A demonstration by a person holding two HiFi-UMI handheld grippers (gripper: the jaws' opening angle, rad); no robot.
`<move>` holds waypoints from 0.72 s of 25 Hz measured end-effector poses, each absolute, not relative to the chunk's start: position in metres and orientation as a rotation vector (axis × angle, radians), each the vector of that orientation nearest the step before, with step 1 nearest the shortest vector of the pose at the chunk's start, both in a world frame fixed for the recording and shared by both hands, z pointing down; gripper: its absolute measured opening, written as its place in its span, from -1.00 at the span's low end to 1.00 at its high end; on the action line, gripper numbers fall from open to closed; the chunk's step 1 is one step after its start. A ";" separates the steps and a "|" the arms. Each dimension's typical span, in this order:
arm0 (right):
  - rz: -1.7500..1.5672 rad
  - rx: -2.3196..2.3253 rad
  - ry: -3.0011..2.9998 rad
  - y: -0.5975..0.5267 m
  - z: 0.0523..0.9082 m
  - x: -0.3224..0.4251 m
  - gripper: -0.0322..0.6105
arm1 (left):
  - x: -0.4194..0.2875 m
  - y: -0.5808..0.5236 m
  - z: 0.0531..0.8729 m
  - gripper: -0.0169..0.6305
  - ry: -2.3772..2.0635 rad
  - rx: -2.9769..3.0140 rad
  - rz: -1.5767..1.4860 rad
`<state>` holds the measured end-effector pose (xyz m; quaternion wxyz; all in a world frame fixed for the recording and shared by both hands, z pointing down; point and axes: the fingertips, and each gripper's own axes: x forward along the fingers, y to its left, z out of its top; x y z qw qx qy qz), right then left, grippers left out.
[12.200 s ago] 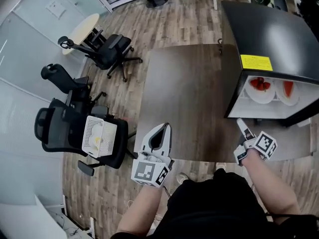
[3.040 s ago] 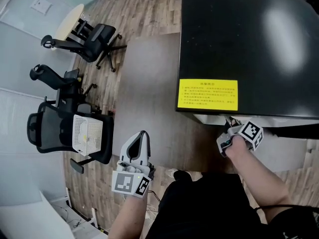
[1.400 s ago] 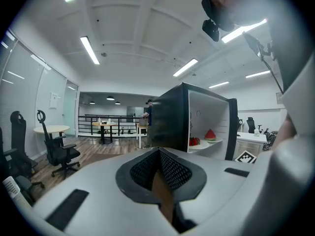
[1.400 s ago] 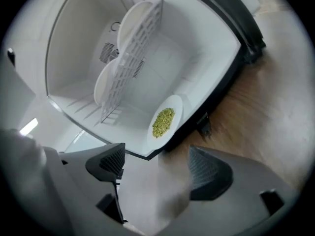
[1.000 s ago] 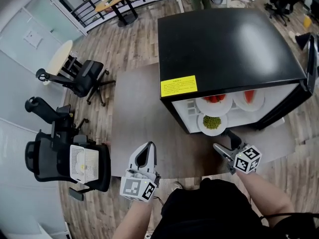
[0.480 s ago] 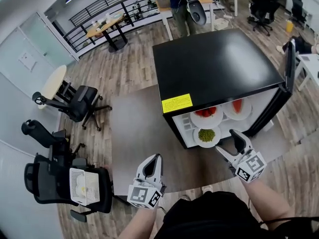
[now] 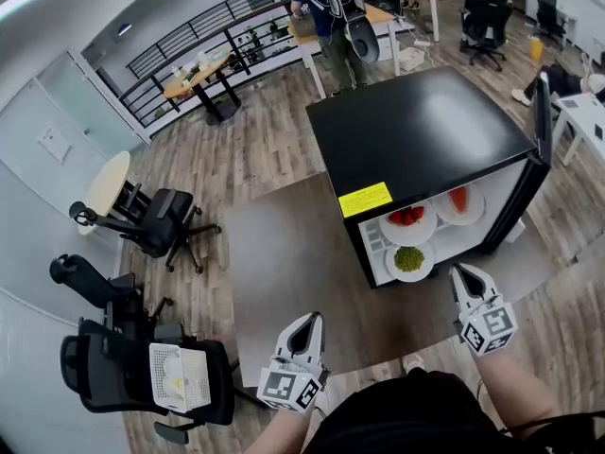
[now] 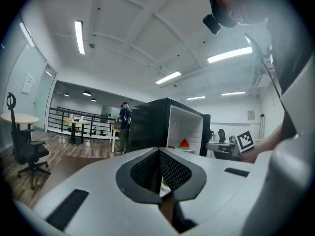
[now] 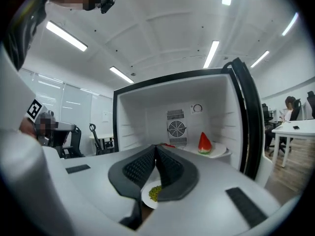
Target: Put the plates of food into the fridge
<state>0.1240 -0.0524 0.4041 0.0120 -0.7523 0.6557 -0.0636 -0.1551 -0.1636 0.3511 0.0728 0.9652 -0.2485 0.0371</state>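
Note:
The black fridge [image 7: 421, 135] stands open on the floor mat. Inside it sit three white plates: red food [image 7: 409, 223], a watermelon slice [image 7: 460, 201] and, lower down, green peas [image 7: 408, 260]. My right gripper [image 7: 463, 274] hovers in front of the opening, apart from the plates; its jaws have just been closing and are shut with nothing between them. In the right gripper view the peas plate [image 9: 155, 193] and watermelon [image 9: 204, 142] show beyond the shut jaws. My left gripper [image 7: 310, 322] is shut and empty, held left of the fridge [image 8: 162, 127].
The fridge door [image 7: 541, 121] stands swung out at the right. Office chairs [image 7: 161, 225] crowd the left, one [image 7: 142, 367] carrying a white basket. A grey mat [image 7: 293, 253] lies under the fridge. A person [image 7: 331, 17] stands at a table behind it.
The right gripper's jaws went from spread wide to shut, and it rose and drew back a little from the peas plate. The head view pulled back, showing more of the room.

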 end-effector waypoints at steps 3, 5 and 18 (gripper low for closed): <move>-0.222 -2.355 2.033 -0.050 0.406 0.118 -0.88 | -0.177 -0.173 0.352 -0.94 -0.770 2.894 0.141; -0.242 -2.377 2.012 -0.048 0.408 0.116 -0.89 | -0.189 -0.182 0.355 -0.94 -0.793 2.893 0.152; -0.210 -2.420 2.021 -0.039 0.406 0.100 -0.89 | -0.214 -0.192 0.360 -0.94 -0.831 2.896 0.139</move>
